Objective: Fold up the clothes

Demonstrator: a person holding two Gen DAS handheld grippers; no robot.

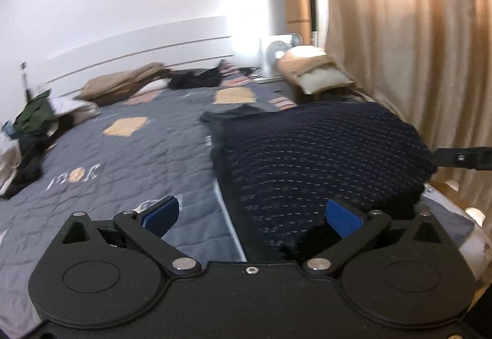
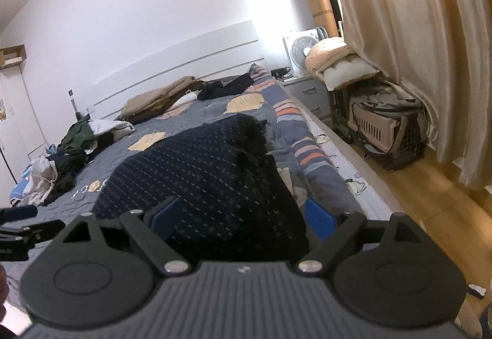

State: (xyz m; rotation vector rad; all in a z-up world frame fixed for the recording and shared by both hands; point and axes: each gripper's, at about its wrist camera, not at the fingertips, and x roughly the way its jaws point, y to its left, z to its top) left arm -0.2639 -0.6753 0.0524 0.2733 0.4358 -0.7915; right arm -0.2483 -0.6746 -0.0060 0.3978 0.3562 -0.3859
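my left gripper has its blue pads spread wide with nothing pinched between them; the right-hand pad sits over the near edge of the dark patterned garment, the left-hand pad over bare quilt. my right gripper is spread wide too, and the same garment fills the gap between its pads, though i cannot tell whether either pad touches the cloth. taking the garment as my landmark: it lies on the grey quilted bed cover at the near, curtain-side corner of the bed, bunched into a rounded heap with a thick, doubled-looking edge at its far end, not a flat neat packet. whether it is partly folded or just dropped there, i cannot say; the heap would fit both a piece midway through its folds and one only gathered up. past the garment, towards the headboard, lie a tan bundle and a black item; across the bed from it, on the wall side, sits a jumbled pile of clothes in green, white and dark cloth. i see no tidy stack of folded pieces anywhere, so i judge plenty of folding is left: this garment needs flattening and squaring, and the loose pile looks unfolded.
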